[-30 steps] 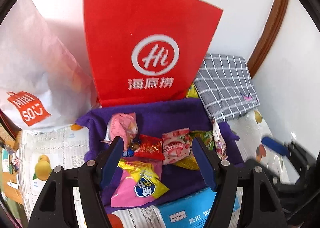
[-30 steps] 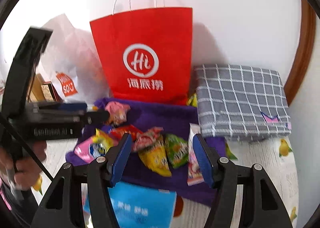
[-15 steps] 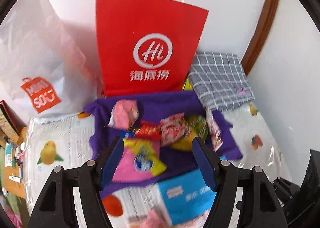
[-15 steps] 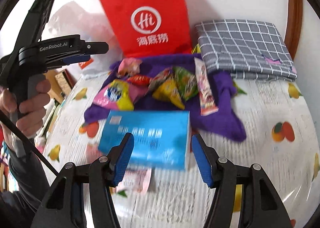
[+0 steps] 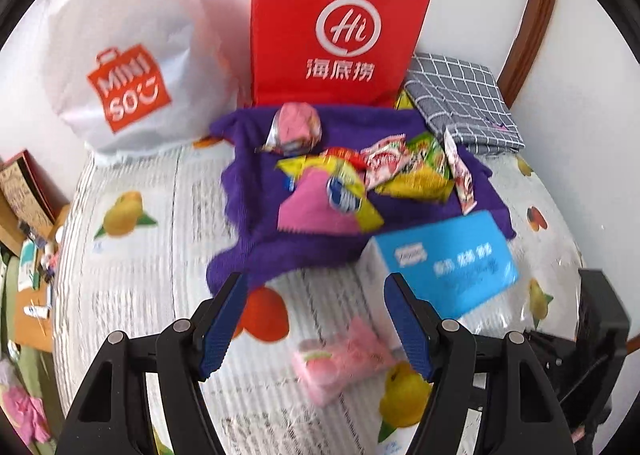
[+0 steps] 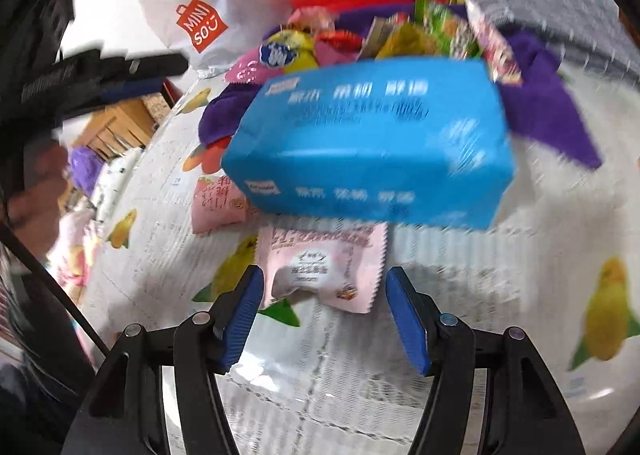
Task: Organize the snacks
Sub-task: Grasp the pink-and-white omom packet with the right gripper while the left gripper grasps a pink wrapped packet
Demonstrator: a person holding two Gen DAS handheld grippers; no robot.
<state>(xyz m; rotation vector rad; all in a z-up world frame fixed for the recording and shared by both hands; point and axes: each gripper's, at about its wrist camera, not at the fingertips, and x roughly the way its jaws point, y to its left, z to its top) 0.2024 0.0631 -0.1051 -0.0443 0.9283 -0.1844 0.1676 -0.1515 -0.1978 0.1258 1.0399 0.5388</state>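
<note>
Several bright snack packets [image 5: 360, 175] lie heaped on a purple cloth [image 5: 256, 239] in front of a red paper bag [image 5: 336, 35]. My left gripper [image 5: 315, 283] hovers open over the fruit-print tablecloth, nothing between its fingers, with a pink packet [image 5: 344, 359] lying just below it. My right gripper [image 6: 325, 275] hangs low over another pink packet [image 6: 324, 267]. Its jaws are opening, the packet lies between the fingers, and the pads do not press on it. A blue box [image 6: 372, 135] sits right behind that packet.
A white plastic shopping bag [image 5: 120, 55] stands left of the red bag and a folded grey checked cloth [image 5: 460, 103] lies to its right. In the right wrist view a hand [image 6: 36, 191] holds the left gripper's body [image 6: 100, 71] at the left. A second pink packet [image 6: 216, 207] lies beside the box.
Both grippers have drawn back from the snack heap and come down towards the table. The right one tipped downward and now has the pink packet between its fingers.
</note>
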